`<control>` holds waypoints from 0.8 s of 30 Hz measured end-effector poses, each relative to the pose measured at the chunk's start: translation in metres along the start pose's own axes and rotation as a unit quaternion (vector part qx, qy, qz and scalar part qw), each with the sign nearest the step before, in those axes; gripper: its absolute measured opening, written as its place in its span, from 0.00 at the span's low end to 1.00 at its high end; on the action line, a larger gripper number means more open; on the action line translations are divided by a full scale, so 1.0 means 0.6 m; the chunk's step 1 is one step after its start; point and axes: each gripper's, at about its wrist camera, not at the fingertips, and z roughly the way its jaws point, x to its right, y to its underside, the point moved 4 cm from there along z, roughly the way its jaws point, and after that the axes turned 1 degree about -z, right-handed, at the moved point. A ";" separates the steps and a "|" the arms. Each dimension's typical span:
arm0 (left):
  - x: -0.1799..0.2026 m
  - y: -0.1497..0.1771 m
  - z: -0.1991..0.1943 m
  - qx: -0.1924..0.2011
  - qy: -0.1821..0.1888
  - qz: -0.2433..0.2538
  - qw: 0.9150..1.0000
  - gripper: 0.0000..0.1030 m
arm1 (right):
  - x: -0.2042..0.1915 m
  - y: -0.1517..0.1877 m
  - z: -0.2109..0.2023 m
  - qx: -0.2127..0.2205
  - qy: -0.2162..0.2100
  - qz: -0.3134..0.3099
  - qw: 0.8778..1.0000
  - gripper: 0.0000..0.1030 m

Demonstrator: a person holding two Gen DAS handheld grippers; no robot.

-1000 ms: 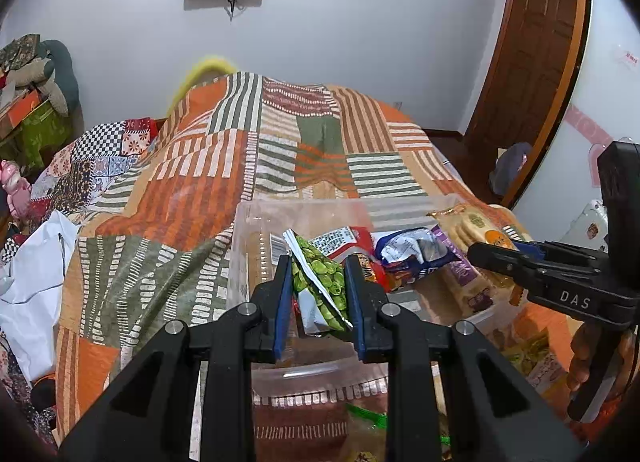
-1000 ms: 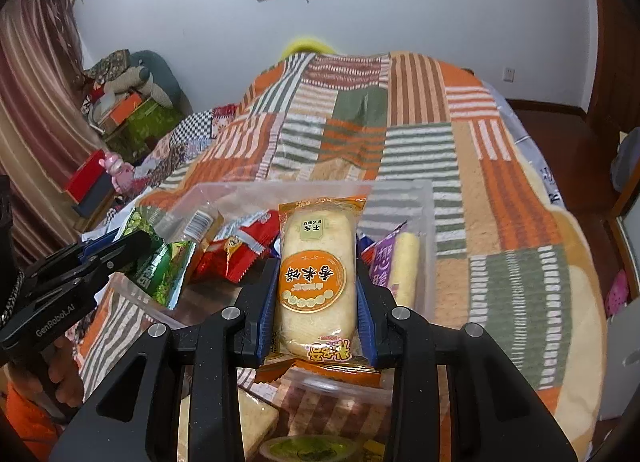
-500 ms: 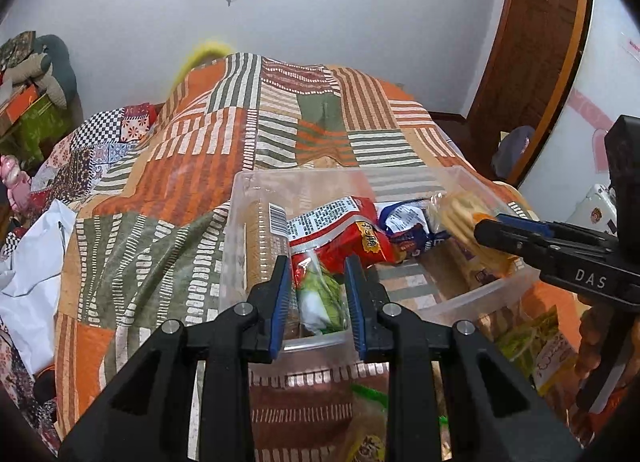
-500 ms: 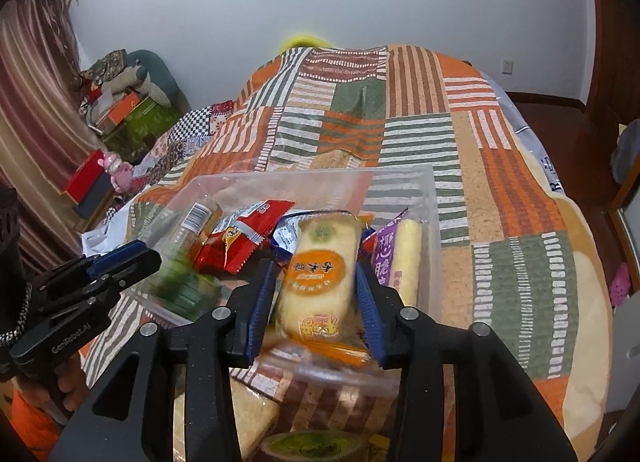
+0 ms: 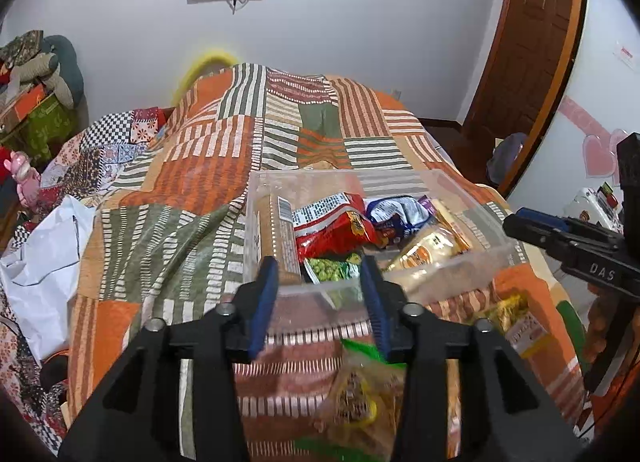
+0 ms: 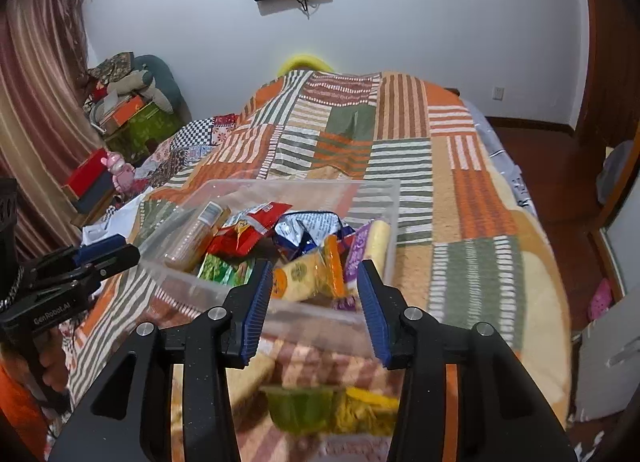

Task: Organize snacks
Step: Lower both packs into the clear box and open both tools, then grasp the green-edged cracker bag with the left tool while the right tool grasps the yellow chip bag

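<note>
A clear plastic bin sits on the patchwork bed. Inside lie a green pea packet, a yellow bread packet, a red packet, a blue-silver packet and a biscuit tube. My left gripper hovers at the bin's near wall, jaws opening, nothing gripped. My right gripper hangs over the bin's near edge, jaws opening and empty, with the bread packet lying loose beyond them. The pea packet rests at the bin's front left. Each view shows the other gripper at its side edge.
Loose snacks lie on the blanket in front of the bin: a yellow packet, another, a green jelly cup, a cracker pack. A white plastic bag lies left. The bed's edge drops off right, near a wooden door.
Both grippers let go: the pea packet and the bread packet dropped into the bin. Both grippers then drew back and up from the bin with their jaws spreading.
</note>
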 end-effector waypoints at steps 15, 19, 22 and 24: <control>0.016 0.111 -0.058 -0.036 0.003 0.015 0.999 0.57 | 0.037 0.085 -0.073 -0.004 0.056 -0.035 0.998 0.54; 0.010 0.140 -0.052 -0.051 0.012 -0.006 0.999 0.57 | 0.047 0.122 -0.071 -0.019 0.056 -0.014 0.998 0.54; 0.012 0.157 -0.045 -0.063 0.020 -0.012 0.998 0.57 | 0.052 0.144 -0.064 -0.034 0.049 0.002 0.998 0.54; 0.018 0.165 -0.038 -0.070 0.023 -0.007 0.997 0.57 | 0.056 0.153 -0.053 -0.048 0.042 0.011 0.998 0.54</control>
